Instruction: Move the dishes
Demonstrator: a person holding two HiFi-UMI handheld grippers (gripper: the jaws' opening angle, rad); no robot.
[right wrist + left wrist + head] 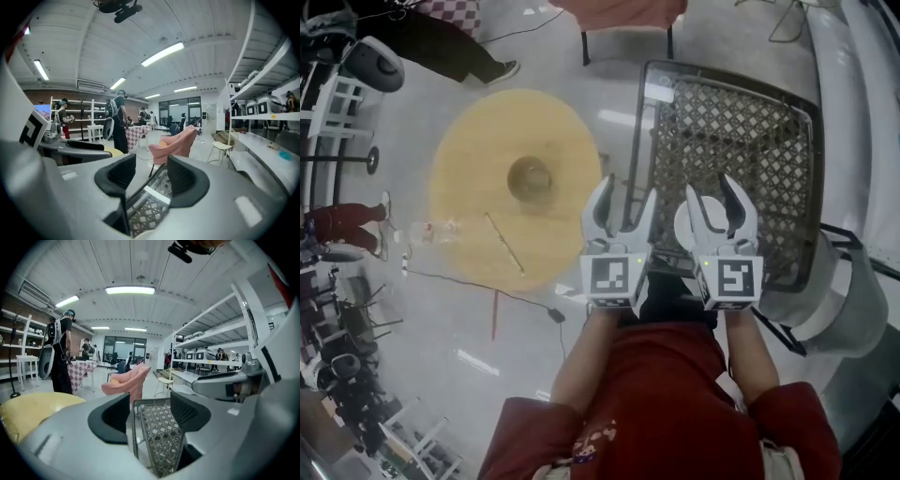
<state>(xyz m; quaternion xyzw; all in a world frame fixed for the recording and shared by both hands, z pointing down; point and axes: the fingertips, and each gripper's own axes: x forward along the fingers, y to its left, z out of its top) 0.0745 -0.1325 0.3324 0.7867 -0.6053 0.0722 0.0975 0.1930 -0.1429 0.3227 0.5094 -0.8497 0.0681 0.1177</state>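
Here, you hold both grippers side by side above the near edge of the mesh rack (731, 131). The left gripper (627, 187) has its jaws wide apart and grips nothing. The right gripper (711, 186) is likewise spread and empty. The bowl (529, 178) sits mid-table on the round table (469, 141); a stick (503, 242) lies toward its near edge.

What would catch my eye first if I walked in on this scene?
Two gray tools with marker cubes, the left gripper and the right gripper, are held out side by side low in the head view, jaws apart and empty. To their left is a round yellow table with a small round dish at its centre. Ahead on the right stands a dark wire mesh rack.
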